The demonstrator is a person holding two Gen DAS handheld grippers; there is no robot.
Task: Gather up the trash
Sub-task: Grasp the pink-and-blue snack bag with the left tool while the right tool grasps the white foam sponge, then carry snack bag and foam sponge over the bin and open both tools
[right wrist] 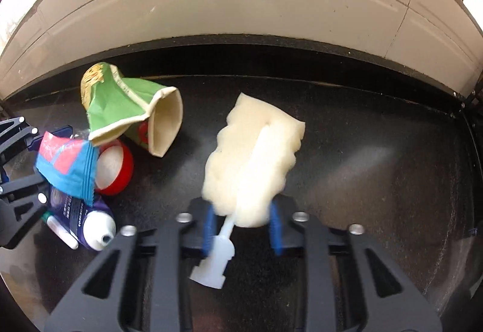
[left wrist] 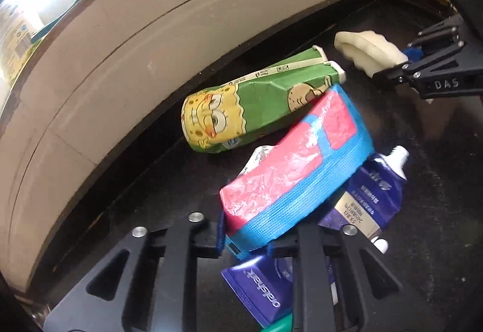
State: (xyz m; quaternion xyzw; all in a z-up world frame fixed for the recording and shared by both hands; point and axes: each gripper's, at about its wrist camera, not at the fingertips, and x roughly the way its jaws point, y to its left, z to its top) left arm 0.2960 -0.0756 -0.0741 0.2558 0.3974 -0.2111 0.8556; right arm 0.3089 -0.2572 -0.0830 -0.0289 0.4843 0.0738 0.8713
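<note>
Between my right gripper (right wrist: 241,223) pads — pale yellow foam sponge (right wrist: 253,157), clamped, long axis forward; left gripper (left wrist: 247,241) clamps crinkled pink-and-blue plastic packet (left wrist: 289,175) (pile beneath).

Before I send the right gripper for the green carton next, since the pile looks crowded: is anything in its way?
Yes. The right gripper is shut on the sponge brush, so its jaws are occupied. The green carton lies to its left, resting over a red-rimmed cup.
</note>
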